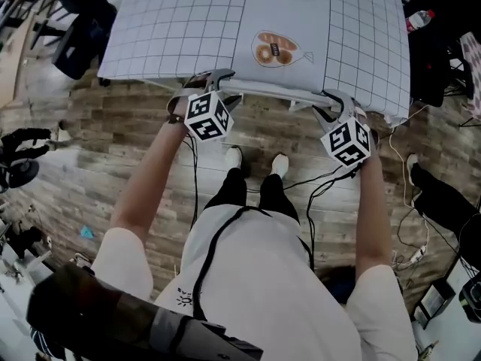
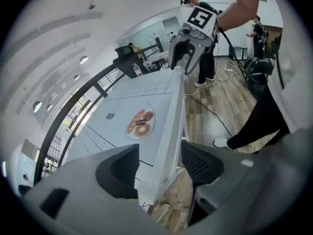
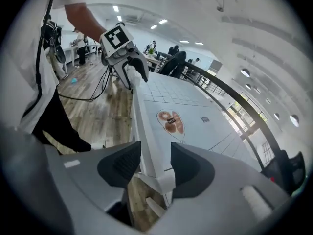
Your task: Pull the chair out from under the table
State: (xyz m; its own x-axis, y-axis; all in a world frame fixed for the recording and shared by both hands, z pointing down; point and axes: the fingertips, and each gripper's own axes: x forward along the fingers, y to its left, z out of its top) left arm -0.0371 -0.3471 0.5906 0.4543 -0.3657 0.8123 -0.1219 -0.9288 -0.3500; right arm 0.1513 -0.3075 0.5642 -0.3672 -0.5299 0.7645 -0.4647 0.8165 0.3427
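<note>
White edge sits loose between the wide-open left gripper and right gripper; squeeze both, pull near evenly.

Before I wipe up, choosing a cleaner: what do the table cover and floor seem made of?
Table cover: thin white cloth or vinyl, matte, printed with a dark grid and a doughnut; it hangs over the edge. Floor: grey-brown planks with grain, low sheen; wood or laminate, can't tell.

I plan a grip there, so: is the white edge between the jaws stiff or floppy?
Likely stiff: the white edge runs straight, without sag. Perhaps slippery: its face looks smooth. Probably not fragile: it looks thick.
</note>
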